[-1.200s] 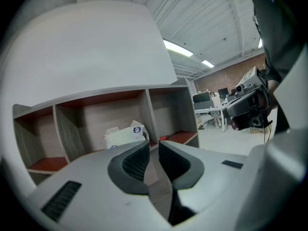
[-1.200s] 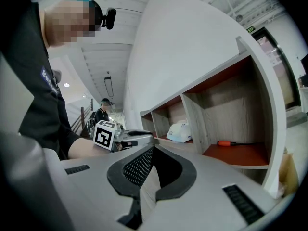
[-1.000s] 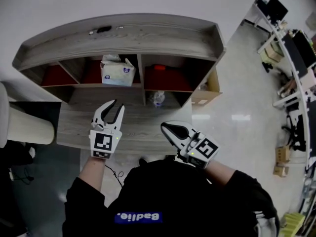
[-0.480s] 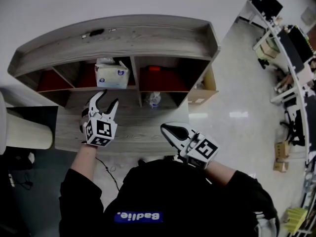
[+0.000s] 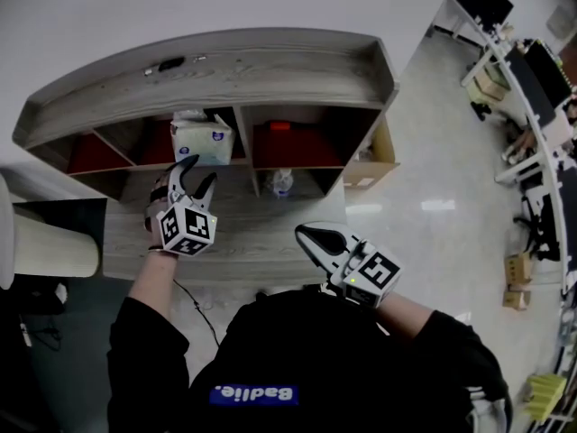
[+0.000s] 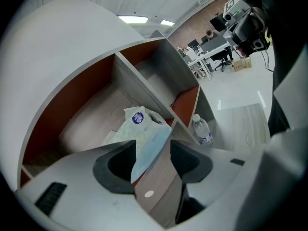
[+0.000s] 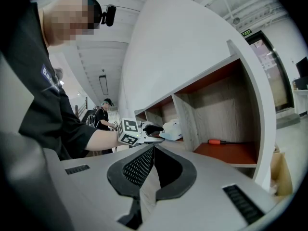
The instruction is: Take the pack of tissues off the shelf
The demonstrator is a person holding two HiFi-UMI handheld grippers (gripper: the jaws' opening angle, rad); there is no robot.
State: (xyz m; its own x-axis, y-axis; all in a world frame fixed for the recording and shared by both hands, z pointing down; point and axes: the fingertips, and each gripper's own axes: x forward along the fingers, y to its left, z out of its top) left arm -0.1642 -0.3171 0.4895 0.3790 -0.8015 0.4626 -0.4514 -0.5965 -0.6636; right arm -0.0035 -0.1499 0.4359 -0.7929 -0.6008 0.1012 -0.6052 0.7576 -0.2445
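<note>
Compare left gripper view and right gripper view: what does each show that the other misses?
Left only: a water bottle below the compartments. Right only: an orange-handled tool in the right compartment; the right gripper's jaws together, empty. Both: the left gripper, whose jaws have just been opening and stand apart, at the tissue pack without pressing it; the wooden shelf.

The shelf (image 5: 270, 66) was matt grey wood-grain board, its compartments lined with smooth orange-red panels (image 5: 297, 147). Inside it, the pack of tissues (image 5: 200, 140) wore thin, crinkled plastic film with a faint sheen. A clear plastic bottle (image 5: 282, 182) stood under the shelf on a worktop (image 5: 252, 237) of matching grain. Right of the shelf, the floor (image 5: 424, 210) was glossy. The left tool (image 5: 200, 171) and right tool (image 5: 302, 233) had matt white plastic shells and black textured pads (image 7: 139, 167).
</note>
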